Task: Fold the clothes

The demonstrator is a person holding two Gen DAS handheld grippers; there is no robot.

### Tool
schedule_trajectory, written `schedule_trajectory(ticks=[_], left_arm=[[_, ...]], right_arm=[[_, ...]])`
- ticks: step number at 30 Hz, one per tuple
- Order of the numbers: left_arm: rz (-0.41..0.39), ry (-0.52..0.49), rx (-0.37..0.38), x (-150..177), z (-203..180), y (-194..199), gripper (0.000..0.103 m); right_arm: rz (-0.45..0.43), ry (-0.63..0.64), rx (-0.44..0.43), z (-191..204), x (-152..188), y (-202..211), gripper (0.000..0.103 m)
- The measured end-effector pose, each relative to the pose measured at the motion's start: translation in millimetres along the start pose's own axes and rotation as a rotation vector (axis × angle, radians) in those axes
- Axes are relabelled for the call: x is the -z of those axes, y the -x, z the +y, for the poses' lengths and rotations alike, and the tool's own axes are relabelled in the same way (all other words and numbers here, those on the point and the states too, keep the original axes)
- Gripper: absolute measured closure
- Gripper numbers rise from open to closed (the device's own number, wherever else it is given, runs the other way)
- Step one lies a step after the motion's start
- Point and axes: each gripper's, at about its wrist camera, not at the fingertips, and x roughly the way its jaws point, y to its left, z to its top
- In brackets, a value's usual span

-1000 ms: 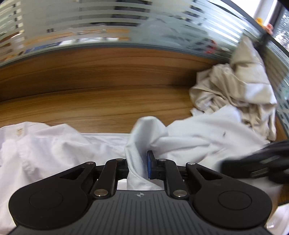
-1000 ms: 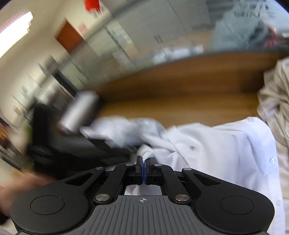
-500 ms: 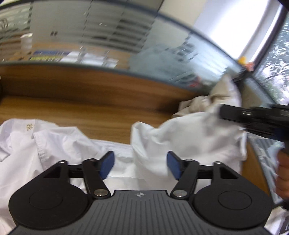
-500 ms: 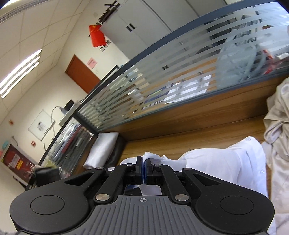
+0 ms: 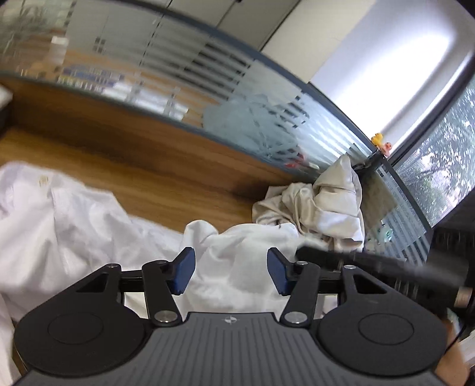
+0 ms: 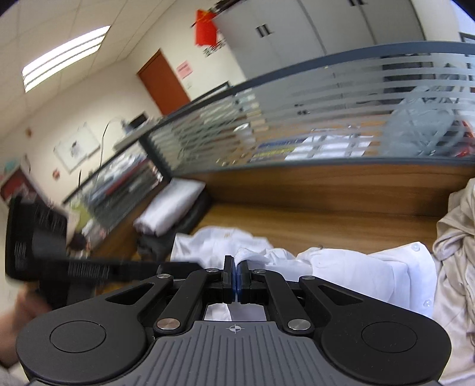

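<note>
An office was shown: a wooden desk (image 6: 326, 225) was bounded at 12 o'clock by a frosted-striped glass partition (image 6: 341, 118), with grey cabinets (image 6: 326, 26) and a whiteboard (image 6: 76, 147) at 10 o'clock.

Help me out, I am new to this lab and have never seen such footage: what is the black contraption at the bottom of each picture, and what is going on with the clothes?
Each picture comes from a camera mounted on a hand-held gripper, looking along its two fingers.

In the left view, the left gripper is open, holding nothing; its fingers have just been closing partway.

In the right view, the right gripper is shut, apparently on a fold of the crumpled white button-up shirt, which lies on the brown wooden desk. A rumpled beige garment is heaped beside it.
</note>
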Motion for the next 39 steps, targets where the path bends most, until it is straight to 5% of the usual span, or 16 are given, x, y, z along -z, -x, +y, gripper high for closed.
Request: schedule_trajectory(ticks=[16,18,19,21,23,28,34,36,39], left_arm=[[0.267,0.265,0.017,43,22,-60,0.046],[0.280,0.262,-0.001,45,22,-69,0.054],[0.278,0.264,-0.010,46,23,-72,0.060],[0.261,0.261,-0.029,47,23,-75,0.092],[0.233,0.248,-0.046,46,21,-73,0.096],[0.158,0.187,-0.045,37,9,-55,0.098],[0.118,0.098,-0.024,29,-9,-38,0.098],[0.111,0.049,-0.015,28,-19,-36,0.098],[0.100,0.000,0.008,28,-32,-33,0.098]], right_arm=[[0.062,0.143,-0.127,21,66,24,0.099],[0.066,0.164,-0.147,23,67,28,0.099],[0.067,0.172,-0.158,24,68,29,0.099],[0.077,0.176,-0.168,25,70,31,0.099],[0.089,0.180,-0.170,25,71,33,0.099],[0.109,0.132,-0.137,14,66,44,0.084],[0.022,0.037,-0.056,-7,41,71,0.074],[0.007,0.017,-0.042,-10,32,71,0.059],[0.023,0.075,-0.010,-2,22,58,0.060]])
